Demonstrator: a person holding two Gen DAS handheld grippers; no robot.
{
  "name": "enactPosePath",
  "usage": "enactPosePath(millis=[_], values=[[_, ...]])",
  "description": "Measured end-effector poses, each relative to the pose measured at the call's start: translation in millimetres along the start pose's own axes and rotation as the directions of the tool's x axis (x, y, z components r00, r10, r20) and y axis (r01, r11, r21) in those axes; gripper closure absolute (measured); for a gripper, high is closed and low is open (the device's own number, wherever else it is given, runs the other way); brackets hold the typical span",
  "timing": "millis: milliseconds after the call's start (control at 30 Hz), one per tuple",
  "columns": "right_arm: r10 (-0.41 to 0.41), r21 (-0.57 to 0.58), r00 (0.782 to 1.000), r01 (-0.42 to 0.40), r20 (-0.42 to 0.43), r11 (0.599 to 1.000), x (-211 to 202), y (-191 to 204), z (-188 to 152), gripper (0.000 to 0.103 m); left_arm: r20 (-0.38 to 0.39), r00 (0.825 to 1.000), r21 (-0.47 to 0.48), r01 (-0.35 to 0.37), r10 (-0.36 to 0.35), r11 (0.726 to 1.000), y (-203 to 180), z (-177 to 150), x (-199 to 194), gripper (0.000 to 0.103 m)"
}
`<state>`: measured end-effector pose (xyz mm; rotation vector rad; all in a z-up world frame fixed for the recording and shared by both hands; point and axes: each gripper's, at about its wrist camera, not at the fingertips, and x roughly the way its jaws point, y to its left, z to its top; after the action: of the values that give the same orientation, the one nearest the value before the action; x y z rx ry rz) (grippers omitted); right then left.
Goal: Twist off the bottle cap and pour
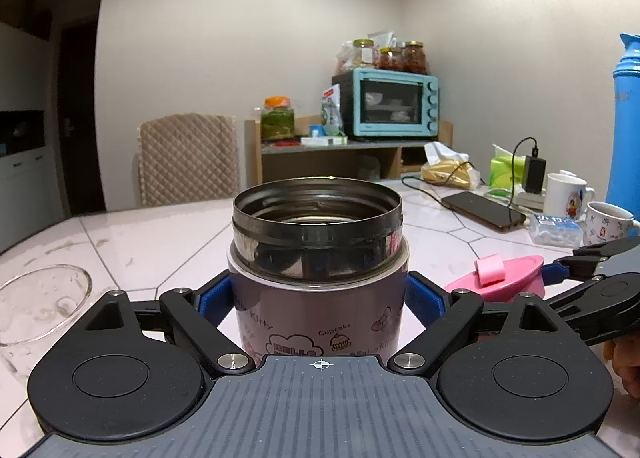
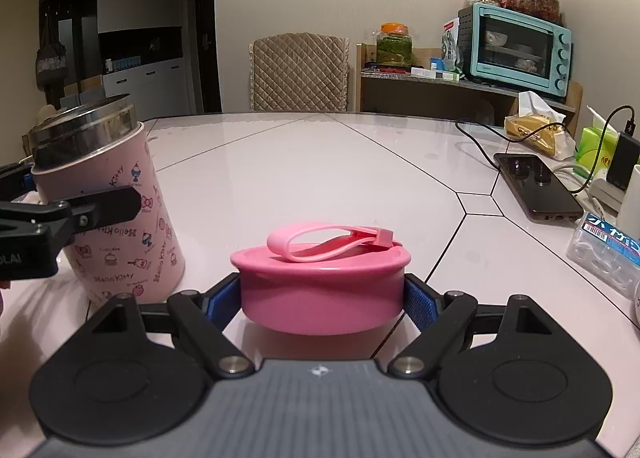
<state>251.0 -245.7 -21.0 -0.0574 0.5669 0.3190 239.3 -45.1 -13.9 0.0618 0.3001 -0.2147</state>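
A pink cartoon-print bottle (image 1: 316,322) stands uncapped on the table, its steel mouth (image 1: 318,214) open. My left gripper (image 1: 318,294) straddles its body just below the steel neck. The blue pads (image 1: 216,300) lie close along both sides without pressing, so it is open. In the right wrist view the bottle (image 2: 120,218) stands at the left with a left finger (image 2: 108,202) across it. My right gripper (image 2: 322,298) is shut on the pink cap (image 2: 322,290), whose strap loop lies on top. The cap (image 1: 508,278) hangs low over the table, right of the bottle.
A clear glass bowl (image 1: 40,298) sits left of the bottle. At the right are a phone on a cable (image 2: 536,186), two mugs (image 1: 564,194), a plastic box (image 2: 608,250), tissues and a tall blue flask (image 1: 626,118). A padded chair (image 2: 298,72) stands beyond the pale table (image 2: 320,162).
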Motion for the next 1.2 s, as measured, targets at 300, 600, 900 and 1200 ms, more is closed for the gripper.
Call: enactPosePath(millis=[300,600,900,1200], values=[[0.003,-0.004,1.0,-0.003,-0.022,1.0,3,0,1,0.018,-0.009,1.0,0.007,0.003,-0.003,1.0,5,0,0,0.01],[-0.003,-0.015,0.999,0.002,-0.04,1.0,5,0,-1,0.018,-0.026,1.0,0.01,0.013,-0.012,1.0,5,-4,-2,0.007],[-0.005,-0.024,0.999,0.004,-0.05,1.0,7,0,-1,0.018,-0.042,0.999,0.016,0.026,-0.025,1.0,8,-7,-7,0.006],[-0.009,-0.031,0.999,0.007,-0.053,0.999,7,0,-2,0.017,-0.057,0.998,0.03,0.039,-0.038,0.999,6,-11,-10,0.004]])
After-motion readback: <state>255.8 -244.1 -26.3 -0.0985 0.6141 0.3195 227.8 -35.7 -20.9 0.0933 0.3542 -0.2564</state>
